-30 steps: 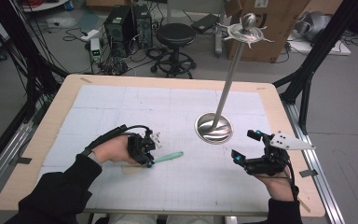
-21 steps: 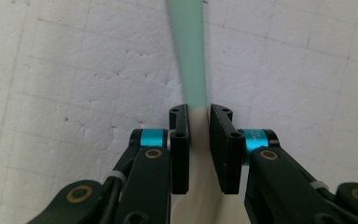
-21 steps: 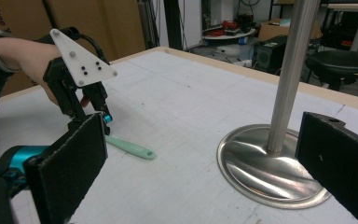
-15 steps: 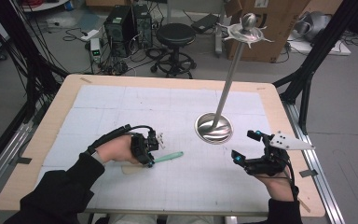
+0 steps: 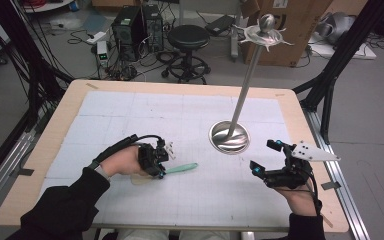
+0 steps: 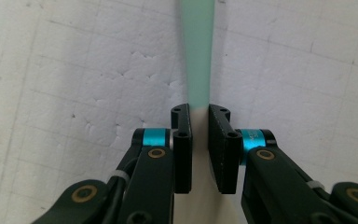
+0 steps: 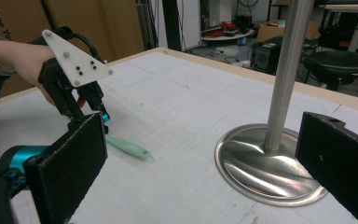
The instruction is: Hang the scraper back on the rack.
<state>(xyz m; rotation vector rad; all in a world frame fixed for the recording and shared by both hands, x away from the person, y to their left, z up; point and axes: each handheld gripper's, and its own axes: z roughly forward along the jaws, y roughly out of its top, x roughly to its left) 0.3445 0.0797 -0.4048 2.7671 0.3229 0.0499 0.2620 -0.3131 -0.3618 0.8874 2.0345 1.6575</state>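
A mint-green flat handle lies on the white gridded mat, pointing right toward the stand. My left gripper is low over its left end. In the left gripper view the handle runs straight in between the two black pads, and my left gripper is shut on its edges. A pale beige part of the same thing shows under the hand. My right gripper hovers open at the right, nothing between its jaws. From the right gripper view, the left gripper and the handle lie across the mat.
A metal stand with a round base and a tall leaning pole stands at centre right, close to my right gripper; its base sits just ahead of the right jaws. Wooden table rim borders the mat. A stool and computers are behind the table.
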